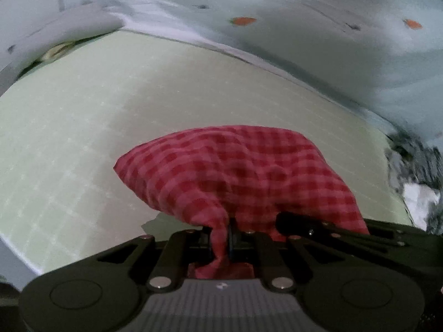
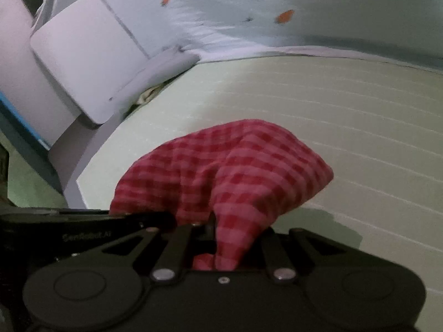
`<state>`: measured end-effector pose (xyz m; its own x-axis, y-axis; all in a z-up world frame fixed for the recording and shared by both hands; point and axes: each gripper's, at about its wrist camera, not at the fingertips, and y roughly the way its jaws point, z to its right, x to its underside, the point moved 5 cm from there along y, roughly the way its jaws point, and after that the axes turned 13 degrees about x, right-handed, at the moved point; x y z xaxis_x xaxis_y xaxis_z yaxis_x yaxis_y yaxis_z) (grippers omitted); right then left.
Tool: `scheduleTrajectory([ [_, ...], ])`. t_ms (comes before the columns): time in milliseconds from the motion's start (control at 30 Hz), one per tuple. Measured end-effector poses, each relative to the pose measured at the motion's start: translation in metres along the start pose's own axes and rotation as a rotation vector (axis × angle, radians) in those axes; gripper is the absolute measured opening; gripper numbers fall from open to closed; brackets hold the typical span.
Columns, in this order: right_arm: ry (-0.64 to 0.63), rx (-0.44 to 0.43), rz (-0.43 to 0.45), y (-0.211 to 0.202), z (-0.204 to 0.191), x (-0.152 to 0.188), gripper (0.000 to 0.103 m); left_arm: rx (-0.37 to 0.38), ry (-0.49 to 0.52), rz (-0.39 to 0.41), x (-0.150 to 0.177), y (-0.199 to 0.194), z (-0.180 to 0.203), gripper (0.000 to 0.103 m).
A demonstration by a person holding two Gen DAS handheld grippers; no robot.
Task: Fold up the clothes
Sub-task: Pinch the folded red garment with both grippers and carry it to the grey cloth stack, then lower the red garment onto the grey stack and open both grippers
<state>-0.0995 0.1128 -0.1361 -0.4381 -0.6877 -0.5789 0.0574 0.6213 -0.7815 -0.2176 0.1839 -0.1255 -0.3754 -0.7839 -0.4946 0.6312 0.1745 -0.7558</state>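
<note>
Pale green gridded mat [image 1: 110, 110], light sheet [image 1: 332, 41] with orange spots [image 1: 243, 21], white box [image 2: 88, 55]

A pale green mat [image 1: 116, 116] ruled with a faint white grid fills the middle of both views and serves as the work surface; its near left edge shows a pale rim in the lower left of the left wrist view. Behind it, across the top of each frame, hangs a light blue-white sheet [image 1: 318, 33] dotted with small orange marks [image 1: 243, 21] and a few dark specks. In the upper left of the right wrist view stands a white rounded panel [image 2: 88, 55] on a pale support. The light is dim and cool, and the pictures are blurred.
</note>
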Motion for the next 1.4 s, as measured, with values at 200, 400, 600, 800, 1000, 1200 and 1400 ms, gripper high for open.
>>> scheduleTrajectory([
  [200, -0.043, -0.003, 0.011, 0.048, -0.084, -0.029, 0.009, -0.001, -0.016, 0.034, -0.034, -0.022, -0.09, 0.01],
  [400, -0.11, 0.0, 0.08, 0.11, -0.192, -0.107, 0.009, 0.028, -0.085, 0.113, -0.125, -0.051, -0.21, 0.01],
  [600, -0.275, -0.045, 0.185, 0.183, -0.301, -0.22, 0.009, -0.014, -0.119, 0.25, -0.24, -0.08, -0.311, 0.01],
  [800, -0.52, -0.092, 0.293, 0.247, -0.39, -0.346, 0.009, -0.028, -0.221, 0.435, -0.348, -0.095, -0.388, 0.01],
  [1000, -0.601, -0.096, 0.308, 0.337, -0.423, -0.43, 0.019, -0.125, -0.273, 0.513, -0.413, -0.06, -0.449, 0.02],
  [1200, -0.458, 0.021, 0.178, 0.441, -0.392, -0.453, 0.042, -0.207, -0.384, 0.434, -0.404, -0.009, -0.506, 0.034],
  [1400, -0.219, 0.094, 0.135, 0.458, -0.348, -0.459, 0.084, -0.211, -0.332, 0.455, -0.396, -0.016, -0.51, 0.063],
])
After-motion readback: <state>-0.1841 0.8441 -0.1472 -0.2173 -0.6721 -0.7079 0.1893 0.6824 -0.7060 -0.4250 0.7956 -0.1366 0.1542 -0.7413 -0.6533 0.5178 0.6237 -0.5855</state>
